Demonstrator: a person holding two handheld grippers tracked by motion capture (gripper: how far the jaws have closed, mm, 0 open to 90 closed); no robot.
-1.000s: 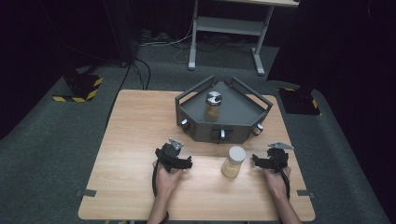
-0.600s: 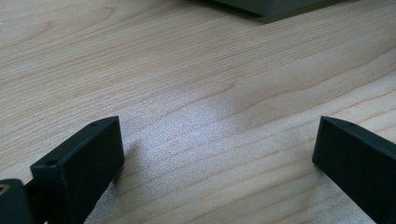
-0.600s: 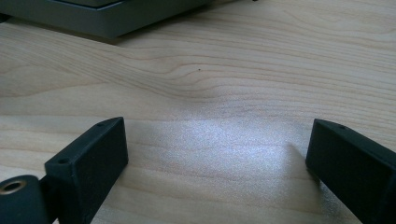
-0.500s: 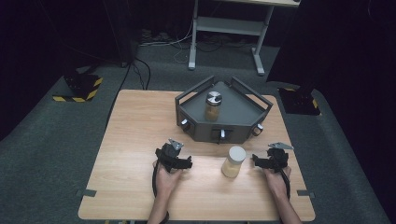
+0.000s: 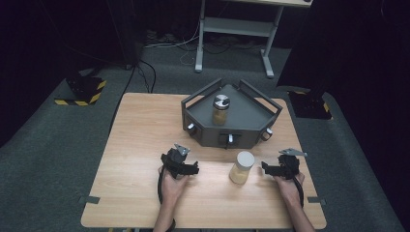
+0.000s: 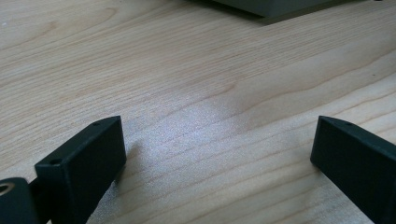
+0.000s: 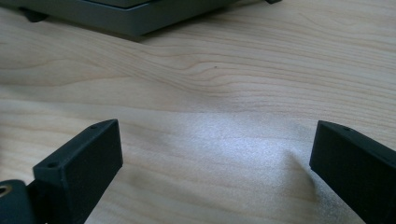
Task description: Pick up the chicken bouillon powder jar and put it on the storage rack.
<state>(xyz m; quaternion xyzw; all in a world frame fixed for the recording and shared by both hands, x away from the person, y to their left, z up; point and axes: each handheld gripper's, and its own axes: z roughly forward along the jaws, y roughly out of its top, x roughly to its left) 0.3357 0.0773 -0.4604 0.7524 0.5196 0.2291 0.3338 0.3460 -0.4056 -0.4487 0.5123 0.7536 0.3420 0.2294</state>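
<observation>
Right now, both hands: resting low on the near part of the table (image 5: 145, 125), one at each side of the loose jar, which reads to me as a ready stance before a reach.
Left gripper (image 5: 193, 168): jaws spread wide with bare wood between them in its own view (image 6: 212, 140); it holds nothing and points toward the jar.
Right gripper (image 5: 266, 167): likewise spread wide (image 7: 212, 144), nothing pinched, aimed leftward at the jar from just beside it.
Loose jar (image 5: 241, 167): upright on the table between the two grippers, nearer the right one, touching neither; pale lid, yellowish contents. My guess is it stands there because it is the next thing to be picked up.
Grey tray (image 5: 251, 133): an angular, walled tray set toward the far middle of the table, just beyond the loose jar, with small knobs along its front.
Second jar (image 5: 220, 109): upright inside the tray, metal-looking lid, same yellowish fill; probably the loose jar belongs beside it.
Surface: light wood grain, matte, level, so a jar should stand steady.
Room: dim, dark grey carpet, a white desk frame (image 5: 234, 36) behind, cables on the floor, a black-and-yellow striped block (image 5: 82, 92) at the far left.
</observation>
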